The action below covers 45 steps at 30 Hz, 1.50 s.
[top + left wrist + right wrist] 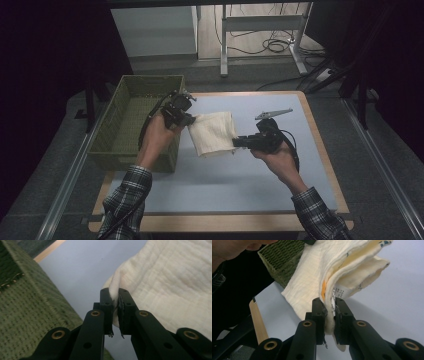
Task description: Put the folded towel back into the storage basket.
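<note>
In the high view, a folded cream cloth [214,133] is held above the pale blue tabletop [225,180] between 2 hand-held grippers. The left gripper [186,120] is closed on the cloth's left edge, just beside the right wall of a green woven basket [131,117] that stands at the table's left side. The right gripper [239,142] is closed on the cloth's right edge, with its grey three-cornered plate [273,113] seen behind it. Both are carried by hands in plaid sleeves [125,200] entering from below. A wooden border [320,145] runs around the tabletop, and a white desk frame [260,30] with cables stands on the floor beyond.

In the left gripper view, the 2 black jaws are seen nearly together, with a fold of the cloth [175,277] pinched between them. The basket's woven wall [32,310] lies to the left, and the blue surface [82,272] is seen between basket and cloth.

In the right gripper view, the jaws are pressed onto several layers of the cloth [319,267], with an orange stitch and a white printed label [340,292] just above the jaw tips. A corner of the basket [282,260] and part of a hand [232,248] are seen at the upper left.
</note>
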### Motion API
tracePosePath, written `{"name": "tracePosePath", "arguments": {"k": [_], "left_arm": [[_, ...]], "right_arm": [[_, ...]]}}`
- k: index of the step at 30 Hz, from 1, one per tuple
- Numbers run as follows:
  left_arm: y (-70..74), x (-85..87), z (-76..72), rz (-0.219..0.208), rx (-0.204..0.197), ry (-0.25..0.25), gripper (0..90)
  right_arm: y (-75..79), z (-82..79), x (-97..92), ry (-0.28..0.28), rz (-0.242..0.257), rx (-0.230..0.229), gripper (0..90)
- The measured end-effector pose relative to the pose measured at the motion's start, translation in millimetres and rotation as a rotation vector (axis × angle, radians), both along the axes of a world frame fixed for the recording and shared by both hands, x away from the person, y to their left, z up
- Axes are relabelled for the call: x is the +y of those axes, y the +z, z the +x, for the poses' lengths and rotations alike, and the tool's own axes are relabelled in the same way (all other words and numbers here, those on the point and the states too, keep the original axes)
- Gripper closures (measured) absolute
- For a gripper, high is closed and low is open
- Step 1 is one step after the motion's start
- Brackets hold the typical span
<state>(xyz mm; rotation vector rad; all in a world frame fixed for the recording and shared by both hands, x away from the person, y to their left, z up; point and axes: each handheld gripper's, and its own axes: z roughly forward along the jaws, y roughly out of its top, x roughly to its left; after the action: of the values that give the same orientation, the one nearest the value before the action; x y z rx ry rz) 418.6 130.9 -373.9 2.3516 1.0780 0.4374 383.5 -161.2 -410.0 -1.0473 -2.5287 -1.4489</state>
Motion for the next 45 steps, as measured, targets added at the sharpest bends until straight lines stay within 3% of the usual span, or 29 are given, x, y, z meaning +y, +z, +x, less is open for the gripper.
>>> {"name": "tracePosePath", "arguments": {"k": [11,27,38,45], "left_arm": [[18.0,36.5,-3.4,0.003,-0.035,0.056,83.3],[26.5,91.6,-5.2,0.029,-0.060,0.179,83.5],[25.1,132.4,-10.6,0.047,-0.068,0.276,83.5],[14.5,155.5,-16.3,0.060,-0.055,0.314,83.5]], "right_arm": [[20.1,12.4,34.4,0.012,0.007,-0.007,80.1],[24.0,23.6,101.9,0.043,0.006,-0.011,80.1],[17.4,23.8,153.2,0.060,0.011,-0.015,80.0],[2.5,22.4,194.5,0.066,-0.030,0.009,80.0]]}}
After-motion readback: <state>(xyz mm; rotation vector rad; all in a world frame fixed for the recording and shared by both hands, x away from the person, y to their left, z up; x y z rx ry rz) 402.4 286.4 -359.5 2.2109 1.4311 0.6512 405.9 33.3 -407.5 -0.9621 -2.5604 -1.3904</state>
